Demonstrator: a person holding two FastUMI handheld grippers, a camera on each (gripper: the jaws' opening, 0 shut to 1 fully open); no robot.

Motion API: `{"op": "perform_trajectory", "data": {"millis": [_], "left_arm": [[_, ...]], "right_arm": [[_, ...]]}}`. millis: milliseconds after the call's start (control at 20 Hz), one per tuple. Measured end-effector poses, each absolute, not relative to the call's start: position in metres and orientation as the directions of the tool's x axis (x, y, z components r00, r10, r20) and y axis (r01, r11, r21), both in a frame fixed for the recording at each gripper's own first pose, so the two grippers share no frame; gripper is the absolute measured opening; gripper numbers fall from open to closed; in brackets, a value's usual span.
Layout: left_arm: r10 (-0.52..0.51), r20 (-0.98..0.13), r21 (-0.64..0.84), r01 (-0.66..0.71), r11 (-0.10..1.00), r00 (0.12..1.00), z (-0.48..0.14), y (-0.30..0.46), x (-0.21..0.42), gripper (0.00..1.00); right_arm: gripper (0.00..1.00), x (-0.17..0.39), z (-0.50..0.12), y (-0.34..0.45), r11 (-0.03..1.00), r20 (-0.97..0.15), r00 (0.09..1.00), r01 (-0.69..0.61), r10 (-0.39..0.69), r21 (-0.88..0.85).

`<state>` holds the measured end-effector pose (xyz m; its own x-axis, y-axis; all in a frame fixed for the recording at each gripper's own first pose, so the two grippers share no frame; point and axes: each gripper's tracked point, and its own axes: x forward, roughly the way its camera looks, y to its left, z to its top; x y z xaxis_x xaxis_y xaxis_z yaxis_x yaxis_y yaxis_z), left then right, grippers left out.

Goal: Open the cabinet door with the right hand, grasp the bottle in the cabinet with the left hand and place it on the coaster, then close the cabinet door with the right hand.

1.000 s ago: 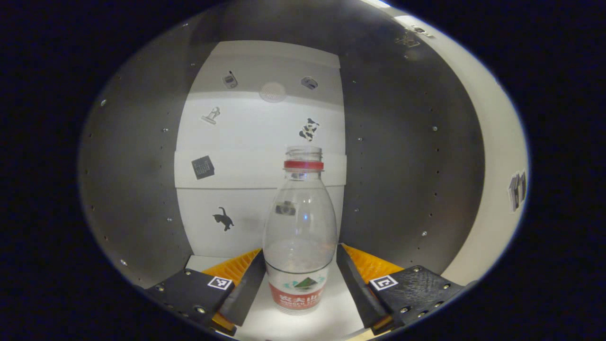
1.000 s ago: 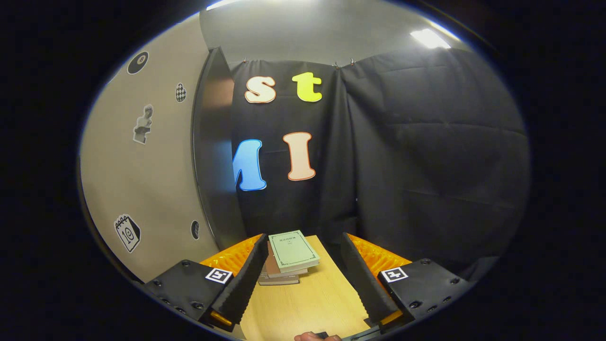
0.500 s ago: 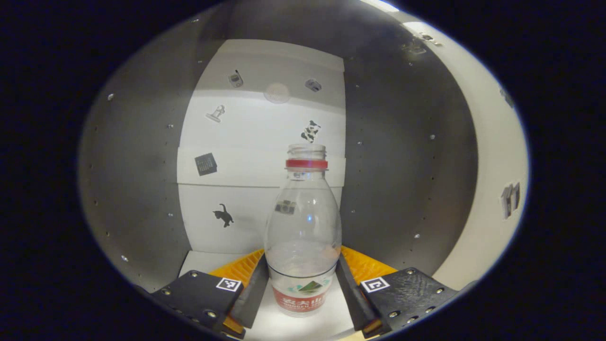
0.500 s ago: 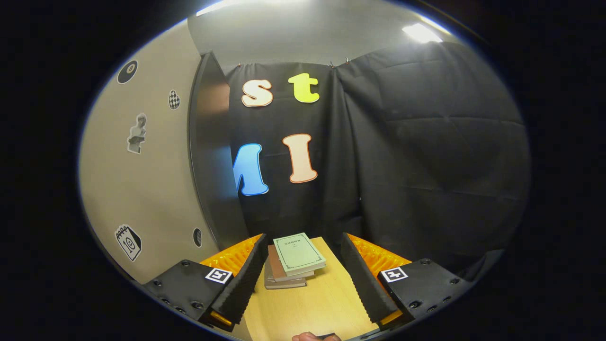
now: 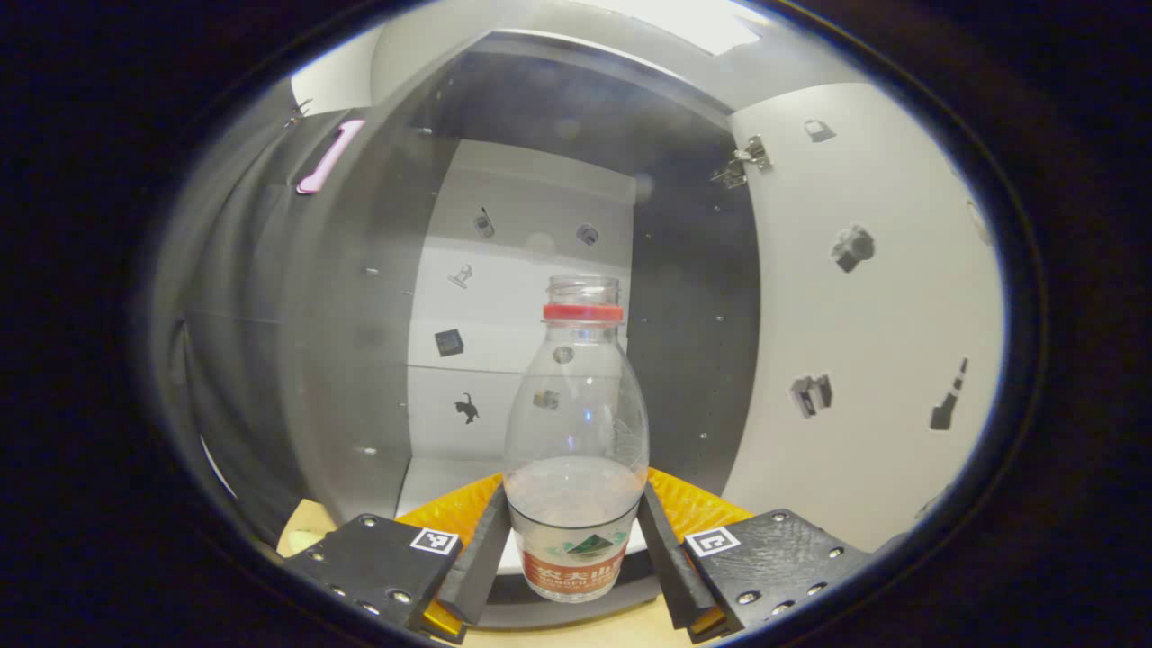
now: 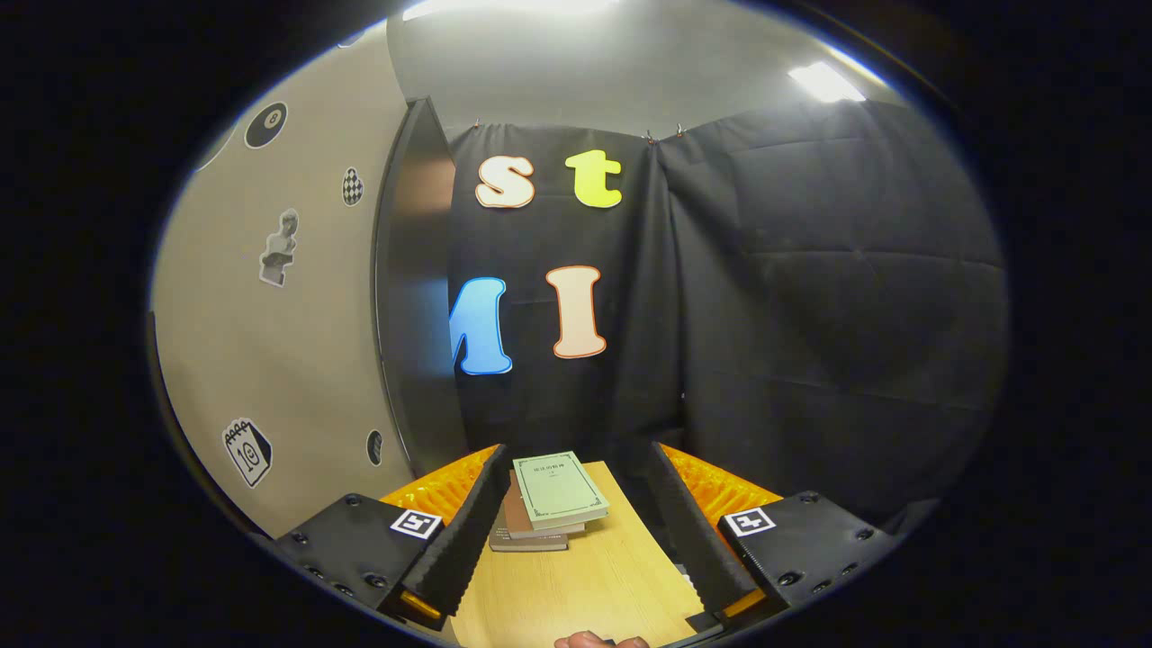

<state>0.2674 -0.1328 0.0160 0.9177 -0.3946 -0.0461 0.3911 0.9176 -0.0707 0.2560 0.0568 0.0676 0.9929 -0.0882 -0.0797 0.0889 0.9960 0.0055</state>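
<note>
Bottle (image 5: 576,450) stands upright, clamped low on its body between the left gripper (image 5: 576,562) fingers, in front of the open cabinet (image 5: 378,360); right gripper (image 6: 576,531) gapes empty over the bench (image 6: 585,585).

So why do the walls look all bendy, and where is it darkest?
In the left gripper view the lens curves the open cabinet door and dark cabinet sides; the bottle stays sharp, with a ceiling light glaring above. In the right gripper view the black cloth is darkest, and the books are clear.
</note>
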Motion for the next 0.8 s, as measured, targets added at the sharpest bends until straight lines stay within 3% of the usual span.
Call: {"op": "perform_trajectory", "data": {"millis": [450,650,800], "left_arm": [[-0.250,-0.237,-0.069,0.240,0.968,0.939,-0.136,-0.030,0.134,0.74],[-0.242,-0.234,-0.061,0.234,0.970,0.941,-0.189,-0.002,0.108,0.76],[-0.274,-0.217,-0.061,0.267,0.962,0.937,-0.225,0.002,0.087,0.76]], "right_arm": [[0.98,0.249,0.082,0.077,0.993,-0.037,0.996,0.081,-0.079,0.084],[0.98,0.242,0.082,0.079,0.975,-0.032,0.993,0.116,-0.112,0.188],[0.98,0.234,0.079,0.061,0.958,-0.034,0.977,0.213,-0.210,0.191]]}}
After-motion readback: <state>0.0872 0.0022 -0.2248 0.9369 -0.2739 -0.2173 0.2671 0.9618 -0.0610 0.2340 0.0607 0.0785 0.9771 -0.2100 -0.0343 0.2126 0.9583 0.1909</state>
